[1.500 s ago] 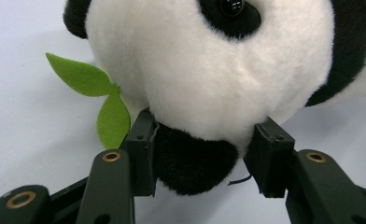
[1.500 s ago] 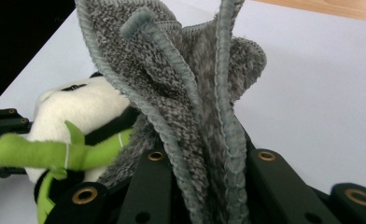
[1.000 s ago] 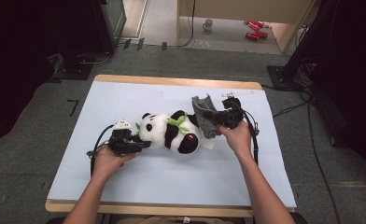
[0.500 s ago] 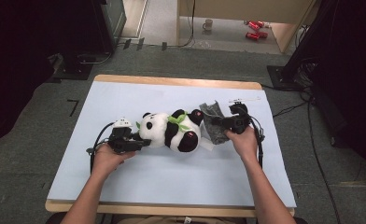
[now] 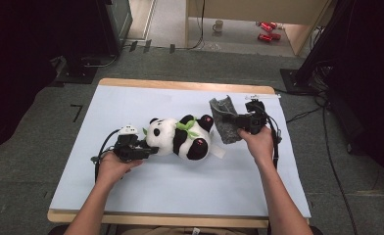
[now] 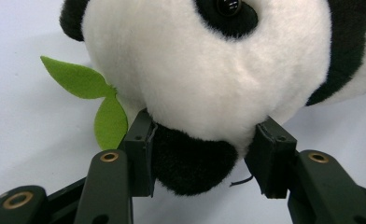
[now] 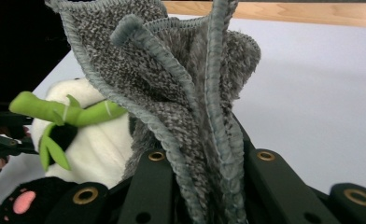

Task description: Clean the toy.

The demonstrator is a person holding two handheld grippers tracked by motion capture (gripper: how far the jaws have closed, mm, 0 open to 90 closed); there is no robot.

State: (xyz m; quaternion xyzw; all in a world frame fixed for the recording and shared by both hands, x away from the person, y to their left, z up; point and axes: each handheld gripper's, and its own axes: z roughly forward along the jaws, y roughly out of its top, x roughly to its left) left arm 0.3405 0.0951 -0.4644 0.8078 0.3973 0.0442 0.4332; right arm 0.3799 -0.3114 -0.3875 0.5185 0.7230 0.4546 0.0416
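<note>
A black-and-white plush panda [image 5: 180, 137] with a green bamboo sprig lies on its side in the middle of the pale blue table cover [image 5: 190, 191]. My left gripper [image 5: 148, 147] comes in from the left. Its jaws press on the panda's head [image 6: 209, 70] around a black ear, and a green felt leaf [image 6: 92, 93] lies beside them. My right gripper [image 5: 236, 121] sits right of the panda, shut on a grey knitted cloth [image 5: 224, 125]. The cloth [image 7: 172, 70] stands up bunched between my right gripper's [image 7: 204, 158] jaws, with the panda [image 7: 92, 140] just behind it.
The wooden table edge [image 5: 180, 85] runs along the far side. Beyond it on the floor are a mug [image 5: 218, 25], red cans [image 5: 266, 30], cables and dark equipment stands. Bare cover lies in front of the panda and at the far left.
My right gripper has carried the grey cloth a little to the right, off the panda's feet, and slightly up. The left gripper and the panda's head have stayed put.
</note>
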